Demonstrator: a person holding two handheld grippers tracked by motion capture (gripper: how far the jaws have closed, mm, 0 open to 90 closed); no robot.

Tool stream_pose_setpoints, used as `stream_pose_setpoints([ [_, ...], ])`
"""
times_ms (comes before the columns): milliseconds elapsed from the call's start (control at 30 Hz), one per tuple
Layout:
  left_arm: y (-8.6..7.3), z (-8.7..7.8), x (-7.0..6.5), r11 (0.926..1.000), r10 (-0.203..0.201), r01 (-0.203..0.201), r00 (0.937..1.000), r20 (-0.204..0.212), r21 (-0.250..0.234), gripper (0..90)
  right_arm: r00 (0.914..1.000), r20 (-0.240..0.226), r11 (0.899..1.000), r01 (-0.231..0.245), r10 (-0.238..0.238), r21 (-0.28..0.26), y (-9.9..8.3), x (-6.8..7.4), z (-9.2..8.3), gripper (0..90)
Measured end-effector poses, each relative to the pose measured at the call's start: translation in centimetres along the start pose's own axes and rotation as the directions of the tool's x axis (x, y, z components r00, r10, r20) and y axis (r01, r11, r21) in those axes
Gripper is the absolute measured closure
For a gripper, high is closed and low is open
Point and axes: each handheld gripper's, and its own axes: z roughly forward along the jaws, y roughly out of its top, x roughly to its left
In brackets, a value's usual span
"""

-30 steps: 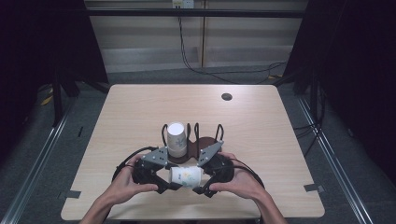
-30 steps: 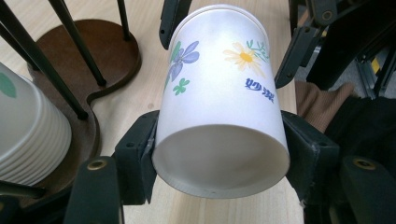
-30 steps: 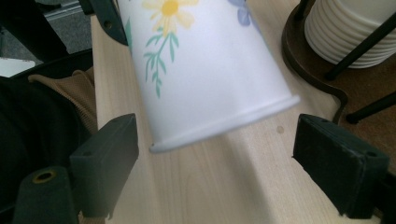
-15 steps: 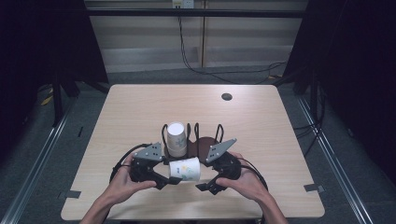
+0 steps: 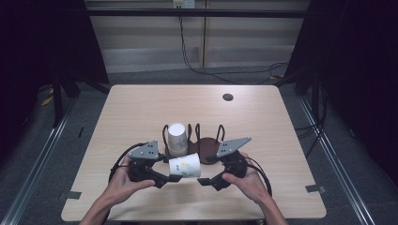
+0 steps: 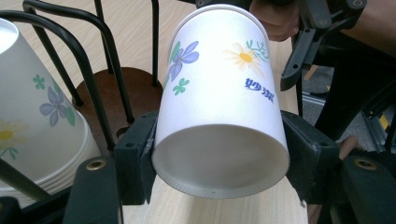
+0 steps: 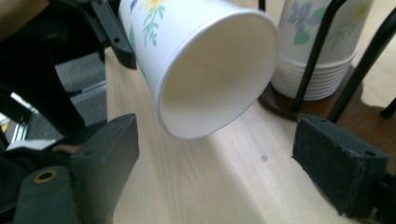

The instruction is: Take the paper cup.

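My left gripper point(image 5: 174, 177) clamps the paper cup point(image 5: 185, 165) at lower centre; right gripper point(image 5: 202, 181) gapes, clear. Table's point(image 5: 281, 140) upper half lies open. Stacked cups point(image 5: 177, 138) partly cage-hidden.

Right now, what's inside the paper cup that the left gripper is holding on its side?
The paper cup looks empty: bare white wall shows through its open mouth in the right gripper view. Its bottom lies in shadow, so I can't vouch for that. The left gripper clamps its base.
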Motion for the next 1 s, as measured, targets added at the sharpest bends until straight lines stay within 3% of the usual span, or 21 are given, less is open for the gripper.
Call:
stream_pose_setpoints([
  [267,-0.09,-0.12,-0.02,0.9983,0.001,-0.002,1.0000,-0.009,-0.058,35.3,0.9999,0.009,0.998,0.006,-0.006,-0.056,0.03,0.14,-0.06,13.5],
  [533,-0.18,0.06,-0.08,0.9974,0.011,-0.012,0.9998,-0.013,-0.072,35.3,0.9997,0.024,0.995,0.004,-0.002,-0.100,0.03,0.09,-0.23,13.5],
  [833,-0.11,0.10,-0.21,0.9949,0.005,-0.005,1.0000,0.006,-0.101,35.2,0.9998,-0.009,0.988,-0.018,0.017,-0.152,0.10,0.11,-0.33,13.5],
  [1000,0.41,0.37,-0.82,0.9950,0.029,-0.027,0.9995,0.013,-0.096,35.2,0.9990,-0.041,0.982,-0.026,0.019,-0.188,0.21,0.15,-0.57,13.5],
])
